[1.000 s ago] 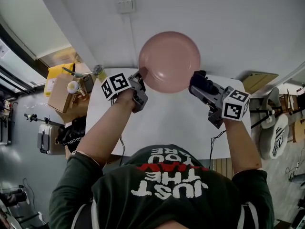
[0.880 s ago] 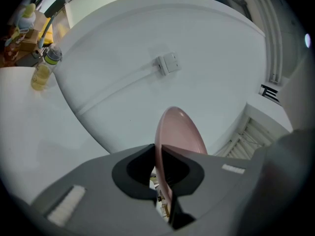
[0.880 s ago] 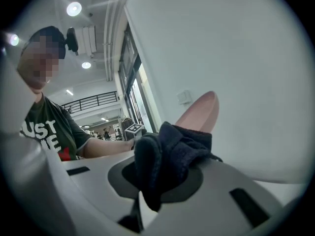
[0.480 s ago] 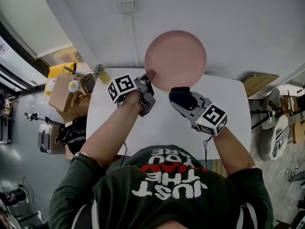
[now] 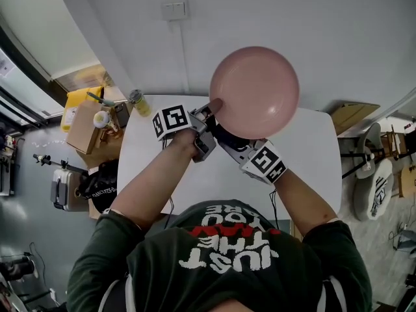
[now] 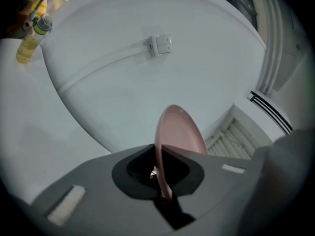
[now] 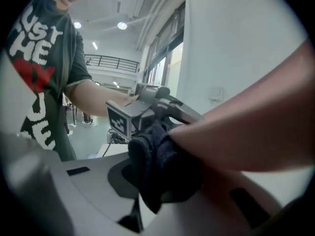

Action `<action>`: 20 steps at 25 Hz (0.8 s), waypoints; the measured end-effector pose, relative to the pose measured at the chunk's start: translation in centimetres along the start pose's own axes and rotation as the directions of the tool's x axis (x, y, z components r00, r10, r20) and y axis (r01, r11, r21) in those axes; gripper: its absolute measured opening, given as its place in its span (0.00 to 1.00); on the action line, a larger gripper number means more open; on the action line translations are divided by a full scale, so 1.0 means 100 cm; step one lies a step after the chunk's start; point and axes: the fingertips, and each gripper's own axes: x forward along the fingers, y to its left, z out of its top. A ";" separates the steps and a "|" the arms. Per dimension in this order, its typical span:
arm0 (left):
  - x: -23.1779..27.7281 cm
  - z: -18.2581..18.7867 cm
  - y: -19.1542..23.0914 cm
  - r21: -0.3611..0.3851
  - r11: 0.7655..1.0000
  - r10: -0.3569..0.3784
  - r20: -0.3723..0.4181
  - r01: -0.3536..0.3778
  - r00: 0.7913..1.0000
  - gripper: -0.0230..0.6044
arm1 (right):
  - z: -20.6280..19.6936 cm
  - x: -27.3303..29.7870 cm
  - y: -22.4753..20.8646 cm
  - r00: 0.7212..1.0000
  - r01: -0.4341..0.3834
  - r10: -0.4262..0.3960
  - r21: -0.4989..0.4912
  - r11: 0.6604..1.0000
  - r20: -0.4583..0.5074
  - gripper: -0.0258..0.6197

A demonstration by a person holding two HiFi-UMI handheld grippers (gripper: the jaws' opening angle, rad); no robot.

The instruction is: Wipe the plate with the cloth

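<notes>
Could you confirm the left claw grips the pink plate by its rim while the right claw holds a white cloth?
The cloth in the right claw is dark, not white, as the right gripper view shows; the left claw grips the plate by its rim.

Plate (image 5: 255, 91) smooth, matt pink, plastic look; cloth (image 7: 160, 168) dark fuzzy fabric; table (image 5: 312, 149) matt white.

Soft, even light fills the room, with only faint shadows anywhere. Both gripper views bulge the scene into a circle with black corners. Close against my right tongs (image 7: 162, 181) the plate (image 7: 256, 127) is a pink, unfocused blur; ceiling lamps (image 7: 122, 26) glare small beyond them.
</notes>
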 end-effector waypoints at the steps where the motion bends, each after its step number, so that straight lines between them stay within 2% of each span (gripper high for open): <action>1: 0.000 0.001 -0.002 0.010 0.999 -0.030 -0.012 0.030 0.999 0.07 | -0.003 -0.004 0.000 1.000 -0.006 0.006 0.018 1.000 0.008 0.09; 3: -0.005 0.006 -0.006 0.023 0.992 -0.122 -0.030 0.123 0.992 0.07 | -0.012 -0.015 -0.002 1.000 -0.018 0.016 0.082 0.996 0.024 0.09; 4: -0.009 0.009 -0.010 0.022 0.982 -0.185 -0.036 0.186 0.982 0.07 | -0.018 -0.023 -0.007 0.999 -0.018 0.013 0.130 0.991 0.036 0.09; 7: -0.025 0.016 -0.022 0.040 0.937 -0.344 -0.053 0.346 0.938 0.07 | -0.027 -0.049 -0.028 0.994 -0.022 -0.011 0.296 0.955 0.109 0.09; 10: -0.035 0.018 -0.026 0.101 0.902 -0.412 -0.090 0.420 0.907 0.07 | -0.017 -0.069 -0.054 0.969 -0.083 -0.037 0.462 0.883 0.244 0.09; 12: -0.042 0.016 -0.032 0.121 0.867 -0.472 -0.114 0.483 0.874 0.07 | -0.003 -0.078 -0.072 0.937 -0.171 -0.044 0.562 0.810 0.348 0.09; 14: -0.051 0.012 -0.044 0.133 0.810 -0.558 -0.127 0.571 0.820 0.07 | 0.011 -0.083 -0.084 0.898 -0.279 -0.031 0.623 0.730 0.439 0.09; 17: -0.070 0.009 -0.063 0.142 0.697 -0.689 -0.137 0.703 0.711 0.07 | 0.028 -0.077 -0.087 0.839 -0.434 0.035 0.628 0.646 0.543 0.09; 19: -0.077 0.005 -0.073 0.127 0.647 -0.735 -0.155 0.752 0.660 0.07 | 0.040 -0.069 -0.079 0.797 -0.524 0.098 0.602 0.602 0.596 0.09; 20: -0.077 0.002 -0.076 0.117 0.635 -0.745 -0.168 0.763 0.646 0.07 | 0.047 -0.065 -0.074 0.776 -0.561 0.126 0.586 0.584 0.618 0.09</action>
